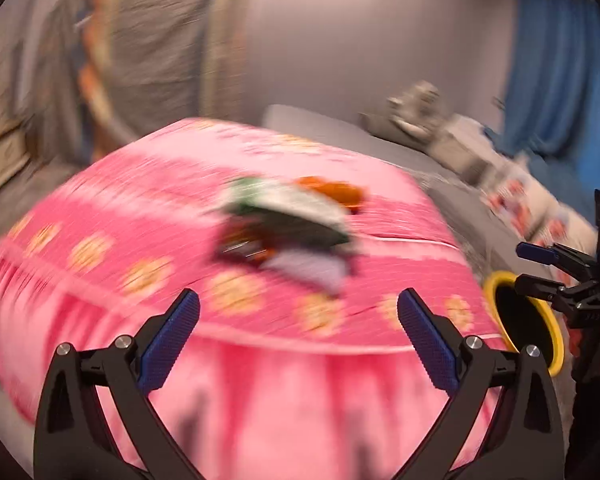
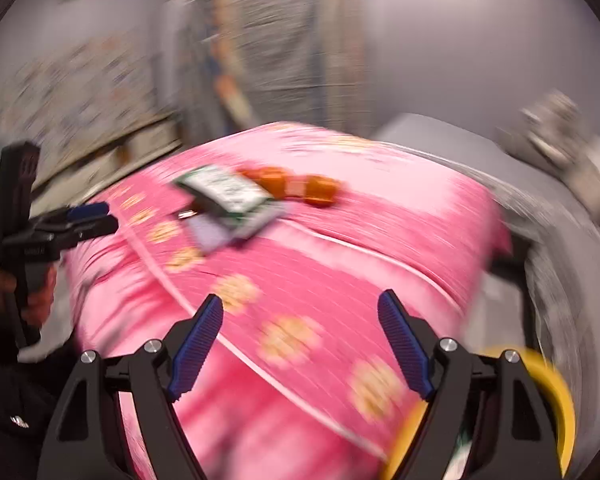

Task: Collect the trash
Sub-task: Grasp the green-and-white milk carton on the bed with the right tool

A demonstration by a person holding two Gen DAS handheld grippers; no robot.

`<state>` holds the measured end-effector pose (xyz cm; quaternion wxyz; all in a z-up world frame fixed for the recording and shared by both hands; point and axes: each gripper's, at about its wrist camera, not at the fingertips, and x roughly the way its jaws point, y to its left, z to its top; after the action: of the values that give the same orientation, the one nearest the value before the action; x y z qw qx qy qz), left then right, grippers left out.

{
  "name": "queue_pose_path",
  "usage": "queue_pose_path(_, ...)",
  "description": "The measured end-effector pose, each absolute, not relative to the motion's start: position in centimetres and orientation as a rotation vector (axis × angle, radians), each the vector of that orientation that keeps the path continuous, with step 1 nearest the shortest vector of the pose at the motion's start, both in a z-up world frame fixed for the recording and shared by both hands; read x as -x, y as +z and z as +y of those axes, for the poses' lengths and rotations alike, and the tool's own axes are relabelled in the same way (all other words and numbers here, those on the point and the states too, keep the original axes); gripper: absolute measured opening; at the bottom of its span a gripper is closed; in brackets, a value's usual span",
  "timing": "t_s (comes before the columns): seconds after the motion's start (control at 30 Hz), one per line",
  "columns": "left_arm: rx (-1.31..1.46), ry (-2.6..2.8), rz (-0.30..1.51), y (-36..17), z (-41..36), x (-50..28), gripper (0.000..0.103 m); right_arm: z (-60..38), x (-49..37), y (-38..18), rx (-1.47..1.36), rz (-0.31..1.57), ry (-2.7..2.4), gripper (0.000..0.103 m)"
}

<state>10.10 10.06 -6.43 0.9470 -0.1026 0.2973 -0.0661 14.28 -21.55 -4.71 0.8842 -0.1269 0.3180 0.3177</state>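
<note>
Left gripper (image 1: 298, 336): fingers spread wide, nothing between them.
Right gripper (image 2: 300, 340): fingers apart, nothing between them.
Trash (image 1: 288, 228): a blurred heap of wrappers, green-and-white packet on top, lying on the pink bedspread (image 1: 120, 208) well ahead of both pairs of fingers.
Orange wrapper (image 2: 300, 188): just behind the packet, touching it.
Yellow-rimmed bin (image 1: 540, 328): right of the left fingers, beside the bed's edge.

Blurred wrappers (image 1: 288, 224) on pink bedspread (image 1: 140, 208)
</note>
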Motion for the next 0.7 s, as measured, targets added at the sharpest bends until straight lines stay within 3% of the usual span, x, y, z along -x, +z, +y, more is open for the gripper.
queue_pose_path(0.33, 0.364, -0.051, 0.607, -8.1, 18.1, -9.1, 0.095, -5.4, -22.3, -3.1, 0.688, 0.704, 0.936, 0.076)
queue_pose_path(0.7, 0.431, -0.081, 0.652, -10.7, 19.4, -10.2, 0.094, 0.7, -28.0, -8.2, 0.941, 0.884, 0.954, 0.077)
